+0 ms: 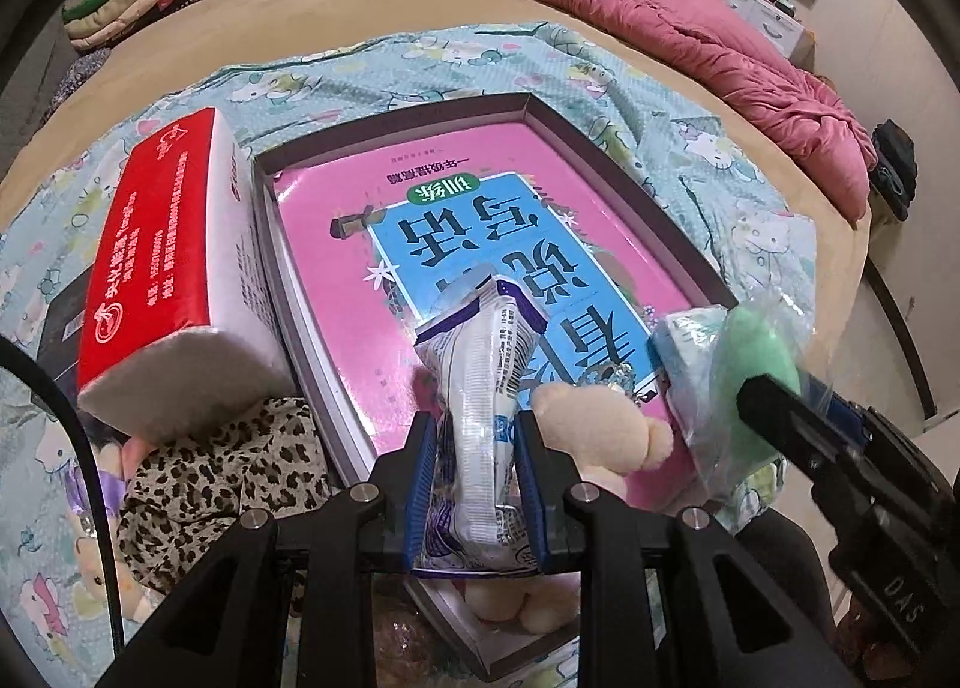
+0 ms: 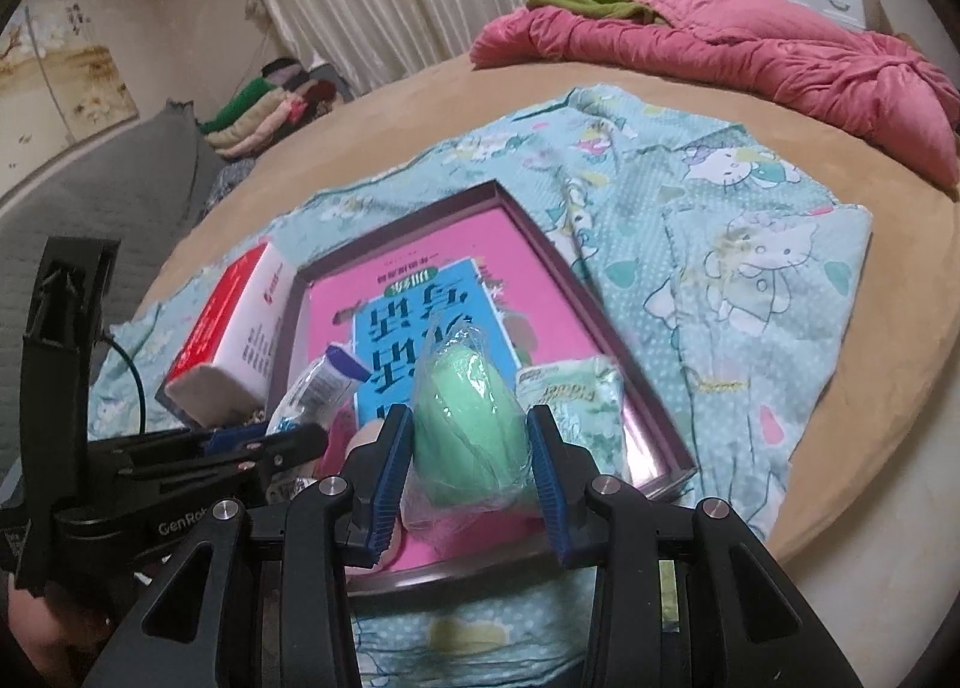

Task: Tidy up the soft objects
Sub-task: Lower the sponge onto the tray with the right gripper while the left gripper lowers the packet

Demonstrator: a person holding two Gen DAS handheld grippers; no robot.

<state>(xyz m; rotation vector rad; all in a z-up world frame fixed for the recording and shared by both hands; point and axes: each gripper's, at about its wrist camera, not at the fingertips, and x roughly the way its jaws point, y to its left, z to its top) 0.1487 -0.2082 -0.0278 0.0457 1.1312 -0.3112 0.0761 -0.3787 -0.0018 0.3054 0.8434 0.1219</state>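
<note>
- Left tongs point(image 1: 477, 484): clenched on a white-and-blue packet point(image 1: 480, 400), its long axis running up the frame, held over the near end of the tray.
- Right tongs point(image 2: 471, 466): grasping a green sponge in clear wrap point(image 2: 471, 436), likewise above the tray's near edge.
- Cream plush bear point(image 1: 600, 436): lower centre, inside the tray.
- Tray point(image 1: 630, 172): mid-frame on the bed, pink book point(image 1: 336, 268) lining it; drop point likely straight ahead of both tongs.
- Red tissue pack point(image 1: 162, 262): left, just beside the tray.
</note>
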